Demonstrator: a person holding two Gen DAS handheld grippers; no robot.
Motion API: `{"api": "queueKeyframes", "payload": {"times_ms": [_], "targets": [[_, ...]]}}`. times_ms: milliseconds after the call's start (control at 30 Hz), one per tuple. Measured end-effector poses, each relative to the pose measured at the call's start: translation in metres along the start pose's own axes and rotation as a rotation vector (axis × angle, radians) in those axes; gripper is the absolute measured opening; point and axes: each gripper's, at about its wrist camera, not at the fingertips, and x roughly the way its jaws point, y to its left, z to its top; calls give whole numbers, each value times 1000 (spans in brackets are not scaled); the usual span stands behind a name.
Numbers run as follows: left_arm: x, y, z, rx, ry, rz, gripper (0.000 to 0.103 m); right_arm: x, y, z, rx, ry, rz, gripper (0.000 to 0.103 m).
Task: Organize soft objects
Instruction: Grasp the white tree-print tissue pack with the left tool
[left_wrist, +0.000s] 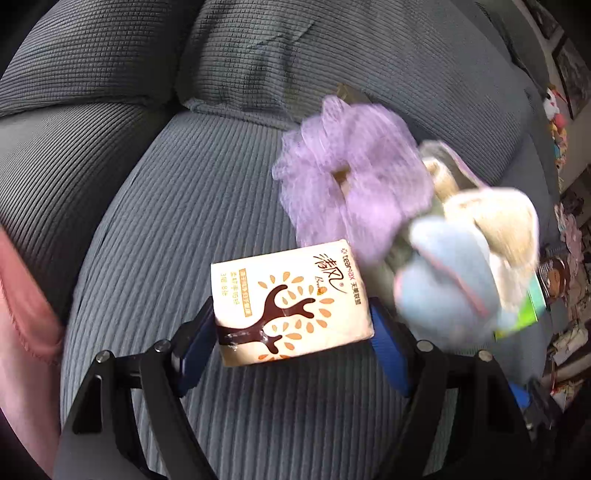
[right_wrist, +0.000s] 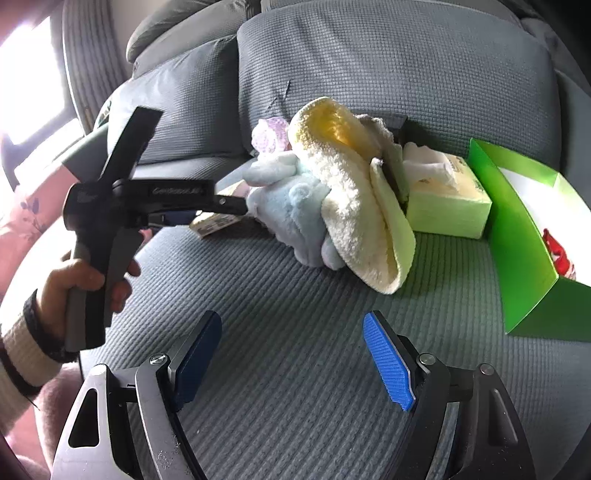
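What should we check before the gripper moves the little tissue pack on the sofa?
1. Tissue pack sits between the left gripper pads: ok.
2. Pads firmly squeezing the pack: cannot tell.
3. Right gripper open and holding nothing: ok.
4. Green box open to receive things: ok.
5. Way past the pack free: not ok, the purple scrunchie and blue plush toy crowd right behind it.
6. Sofa seat under the right gripper bare: ok.

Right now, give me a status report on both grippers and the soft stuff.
Left gripper shut on tissue pack. Right gripper open, empty. Soft pile on sofa beside green box.
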Motion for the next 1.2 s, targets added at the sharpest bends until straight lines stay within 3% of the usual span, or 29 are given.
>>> {"api": "queueKeyframes", "payload": {"times_ms": [133,367,533,567,667,767,967,1200], "targets": [[-14,-17,-33,126,51,-26,77,-6,-11,-5,43,-3,9,80],[-16,-97,-88,428,141,-142,77,-19,-36,-17,140,-19,8,80],[0,-134,-102,548,148,-157,82,-25,-54,-28,203,-21,18,80],[3,-137,-102,550,143,-145,87,-25,-58,-29,212,-19,19,80],[13,-133,-96,530,138,-120,88,-25,-64,-35,236,-13,21,80],[-3,-122,-102,487,108,-105,87,-25,-67,-39,239,-14,42,80],[-29,-80,-101,318,44,-130,87,-27,-64,-45,174,-1,62,80],[-30,-89,-101,236,52,-136,86,-18,-31,-47,27,13,64,80]]}}
